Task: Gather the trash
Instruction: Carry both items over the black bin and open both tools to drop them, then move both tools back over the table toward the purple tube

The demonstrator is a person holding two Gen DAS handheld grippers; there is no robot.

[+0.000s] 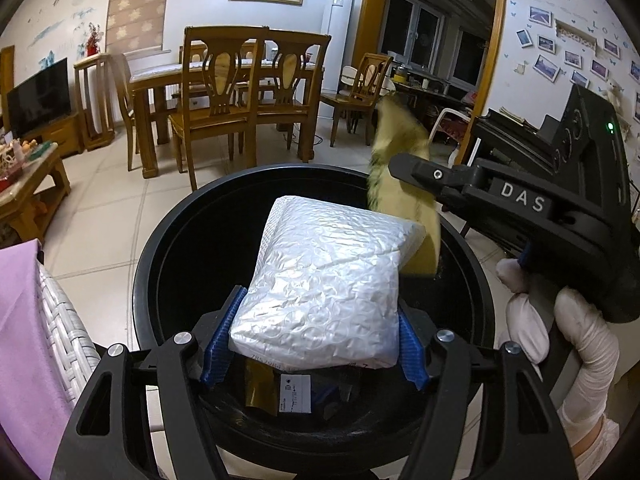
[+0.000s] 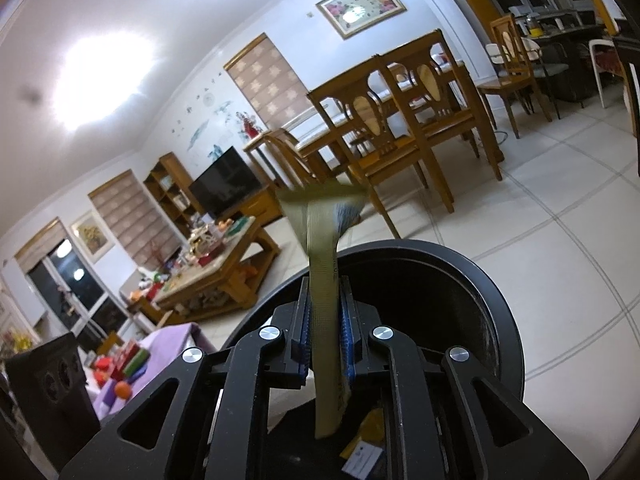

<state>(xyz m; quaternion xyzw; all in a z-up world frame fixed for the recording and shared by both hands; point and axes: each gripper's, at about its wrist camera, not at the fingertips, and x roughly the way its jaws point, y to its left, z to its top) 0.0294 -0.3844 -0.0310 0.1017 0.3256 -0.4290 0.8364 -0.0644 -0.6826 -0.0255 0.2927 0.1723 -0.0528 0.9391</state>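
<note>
A: Left gripper point(image 1: 316, 340) state?

B: Clamped on a white bubble-wrap mailer pouch point(image 1: 324, 284). Blue ribbed pads point(image 1: 218, 350) press both of its side edges. Pouch sits tilted, far end raised, directly over the mouth of the round black plastic trash bin point(image 1: 160, 248).

A: Right gripper point(image 2: 326, 334)?

B: Closed on a flat olive-yellow wrapper point(image 2: 324, 280). The strip runs upright between the jaws, top end fanned out and motion-blurred, bottom end hanging below the fingers. In the left wrist view that wrapper point(image 1: 394, 184) is at the far right of the bin opening, lower corner tucked behind the pouch; whether they touch, cannot tell. White-gloved hand point(image 1: 560, 332) is on the right gripper's handle.

A: Where's the bin relative to both?

B: Under both. In the right wrist view its rim point(image 2: 492, 292) curves around the fingers, on pale tiled floor point(image 2: 560, 184).

A: Contents?

B: Some trash at the bottom: a gold-brown packet with a white printed label point(image 1: 296, 394), also visible from the right wrist view point(image 2: 366, 446). Other dark scraps, too dim to identify.

A: Surroundings?

B: Wooden dining table with chairs point(image 1: 224, 96) past the bin, low wooden coffee table point(image 2: 216, 276) loaded with clutter, flat TV point(image 2: 224, 186) on a wooden cabinet. Purple cloth over a white wicker seat point(image 1: 36, 344) just left of the bin.
</note>
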